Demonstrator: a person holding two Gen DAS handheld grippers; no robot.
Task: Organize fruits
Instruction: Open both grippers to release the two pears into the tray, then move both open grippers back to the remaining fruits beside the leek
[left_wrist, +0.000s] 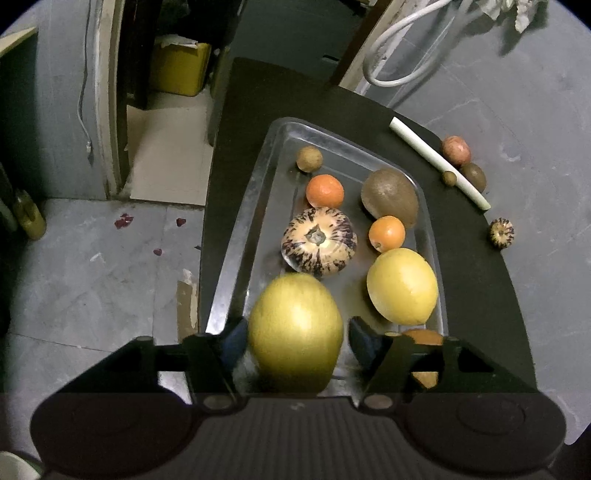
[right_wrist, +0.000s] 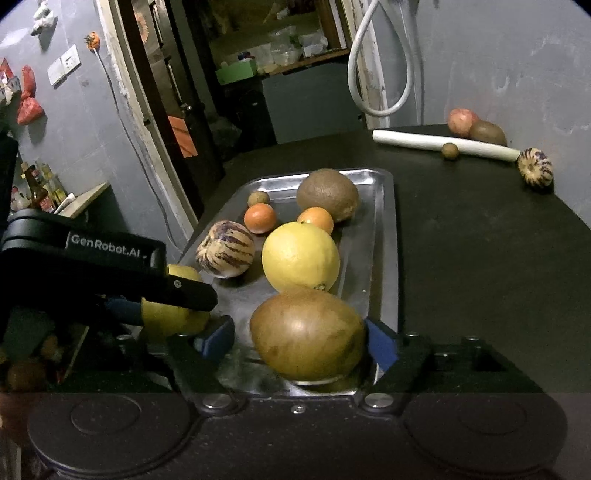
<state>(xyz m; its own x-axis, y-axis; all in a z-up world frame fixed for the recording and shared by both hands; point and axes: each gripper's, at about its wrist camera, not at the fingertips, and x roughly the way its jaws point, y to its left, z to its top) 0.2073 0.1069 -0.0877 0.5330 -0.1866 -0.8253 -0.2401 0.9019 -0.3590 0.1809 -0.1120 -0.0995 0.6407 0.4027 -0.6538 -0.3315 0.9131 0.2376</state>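
the left claw (left_wrist: 295, 343) straddles a yellow-green fruit (left_wrist: 295, 332) at the near end of the metal tray (left_wrist: 258, 206), blue pads (left_wrist: 232, 343) close on both flanks. the right pad shows a sliver of gap, so whether it is truly clamped or just letting go i cannot tell. the fruit sits dead ahead of the claw, its long axis running roughly along the fingers.

the right claw (right_wrist: 299, 343) frames a brownish-green fruit (right_wrist: 308, 336) at the tray's (right_wrist: 386, 236) near right corner. its right pad (right_wrist: 380, 345) touches the fruit, while the left pad (right_wrist: 218, 338) stands visibly off it, so this claw reads as apart and not gripping. that fruit lies with its long axis across the fingers, and it appears to rest on the tray floor.

in the right view the left claw (right_wrist: 166, 299) sits just to the left, with its fruit (right_wrist: 173, 314) between its fingers.

beyond them on the tray lie a lemon-yellow fruit (left_wrist: 402, 286), a striped fruit (left_wrist: 319, 242), two oranges (left_wrist: 325, 191), a big brown fruit (left_wrist: 389, 203) and a small brown one (left_wrist: 309, 158).

farthest off, on the dark bench (right_wrist: 480, 240), four fruits wait outside the tray beside a white stick (right_wrist: 443, 146): a reddish one (right_wrist: 461, 120), a brown one (right_wrist: 487, 133), a tiny brown one (right_wrist: 450, 150) and a small striped one (right_wrist: 535, 168). they lie ahead and to the right, so the right claw looks the nearer for fetching them.
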